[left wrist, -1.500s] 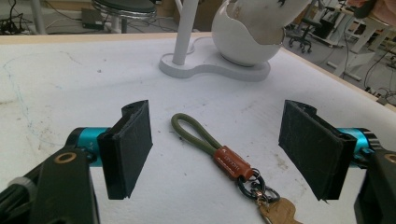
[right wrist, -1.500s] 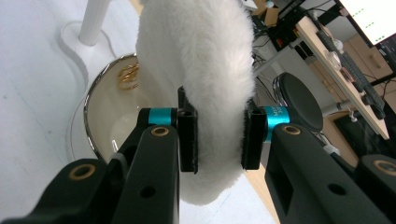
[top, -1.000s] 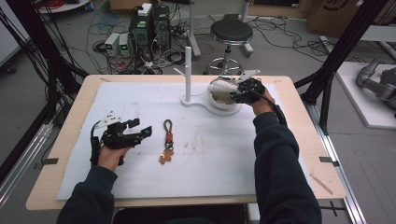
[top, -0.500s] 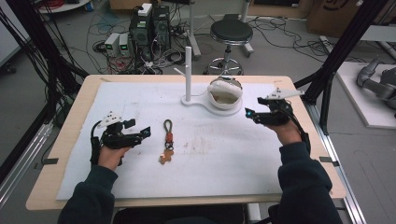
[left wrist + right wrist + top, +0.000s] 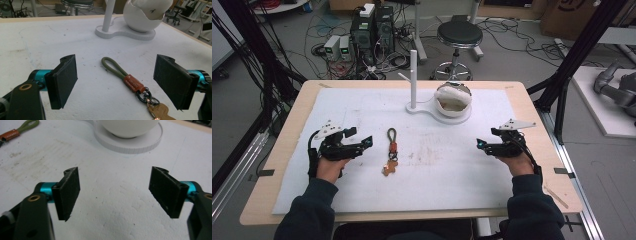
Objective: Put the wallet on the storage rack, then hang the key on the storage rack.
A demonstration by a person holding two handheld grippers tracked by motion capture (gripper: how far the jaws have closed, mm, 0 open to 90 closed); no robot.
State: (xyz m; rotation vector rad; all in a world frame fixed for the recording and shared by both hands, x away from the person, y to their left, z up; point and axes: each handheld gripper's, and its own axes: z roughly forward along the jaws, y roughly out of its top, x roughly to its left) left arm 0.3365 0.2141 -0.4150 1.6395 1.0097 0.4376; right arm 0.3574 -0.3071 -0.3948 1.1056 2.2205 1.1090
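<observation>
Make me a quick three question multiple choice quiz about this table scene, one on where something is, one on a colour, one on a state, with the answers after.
1. Where does the keychain lie?
A. On the white mat beside the left gripper
B. Inside the white bowl
C. Hung on the white post

2. What colour is the keychain's cord loop?
A. Blue
B. Olive green
C. Yellow

3. How do the right gripper jaws stand?
A. Shut on the keychain
B. Shut on nothing
C. Open, with bare mat between them

Answers: 1 A, the high view shows it flat on the mat just to the side of the left gripper. 2 B, the left gripper view shows a green loop above an orange-brown band. 3 C, the right gripper view shows the two jaws wide apart over the mat.
</observation>
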